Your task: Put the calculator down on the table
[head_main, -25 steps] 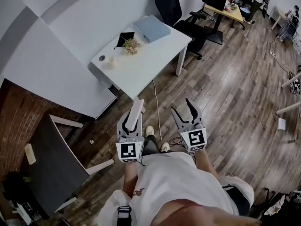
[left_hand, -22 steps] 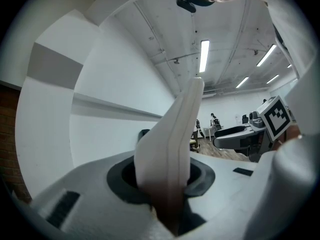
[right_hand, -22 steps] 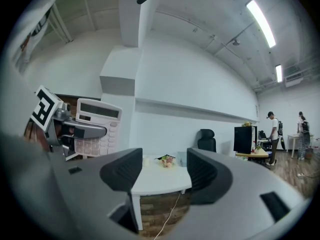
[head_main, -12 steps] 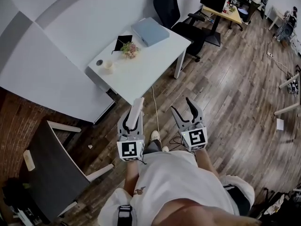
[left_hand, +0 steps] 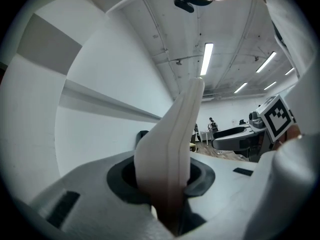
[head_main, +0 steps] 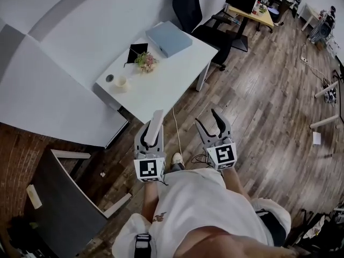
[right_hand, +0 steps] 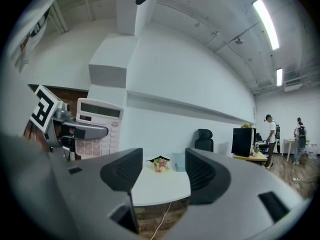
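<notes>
A white calculator (head_main: 157, 121) stands on edge between the jaws of my left gripper (head_main: 152, 129), which is shut on it, just short of the white table's (head_main: 166, 85) near edge. In the left gripper view the calculator (left_hand: 175, 144) is edge-on and rises out of the jaws. My right gripper (head_main: 207, 119) is beside it, open and empty, over the wood floor. In the right gripper view the calculator's keypad and display (right_hand: 100, 126) face me at left, and the table (right_hand: 165, 184) lies ahead between the open jaws.
On the table are a blue-grey box (head_main: 169, 37), a black cap (head_main: 138, 50), a small flower pot (head_main: 145, 61) and a cup (head_main: 121, 82). A black office chair (head_main: 188, 7) stands behind it. A dark desk (head_main: 59, 198) is at lower left. A cable (head_main: 176, 128) hangs off the table.
Both grippers have moved forward with the person, and the table's near edge is closer to them. The left gripper's hold on the calculator is unchanged, and the right stays open.
</notes>
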Available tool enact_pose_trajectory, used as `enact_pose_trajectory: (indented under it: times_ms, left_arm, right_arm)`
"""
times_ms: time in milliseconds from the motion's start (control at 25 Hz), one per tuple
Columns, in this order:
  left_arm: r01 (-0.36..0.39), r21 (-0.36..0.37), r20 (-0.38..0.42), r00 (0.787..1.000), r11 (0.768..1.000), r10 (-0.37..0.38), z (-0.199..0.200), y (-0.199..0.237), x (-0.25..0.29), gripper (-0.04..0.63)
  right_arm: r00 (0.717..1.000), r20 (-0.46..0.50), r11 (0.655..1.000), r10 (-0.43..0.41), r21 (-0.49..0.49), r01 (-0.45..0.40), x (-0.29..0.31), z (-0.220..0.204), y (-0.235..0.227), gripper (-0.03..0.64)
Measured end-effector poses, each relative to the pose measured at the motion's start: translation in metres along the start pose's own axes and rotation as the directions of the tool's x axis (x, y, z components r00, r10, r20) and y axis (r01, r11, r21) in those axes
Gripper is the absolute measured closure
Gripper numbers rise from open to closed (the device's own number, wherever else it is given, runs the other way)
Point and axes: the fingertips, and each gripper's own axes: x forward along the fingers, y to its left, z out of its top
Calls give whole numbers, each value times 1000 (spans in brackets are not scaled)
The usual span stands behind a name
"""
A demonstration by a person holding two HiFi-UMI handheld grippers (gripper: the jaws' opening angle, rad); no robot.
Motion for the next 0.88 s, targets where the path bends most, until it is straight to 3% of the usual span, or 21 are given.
enact_pose_trajectory:
  times_ms: [400, 880]
  left_arm:
    - [74, -17, 19, 997, 997, -74, -3, 29, 45, 485]
    - [99, -22, 9, 995, 995, -99, -10, 47, 100, 485]
  right_arm:
    - [998, -28, 998, -61, -21, 60, 46, 2, -10, 356]
    - [995, -48, 996, -89, -21, 88, 93, -5, -40, 356]
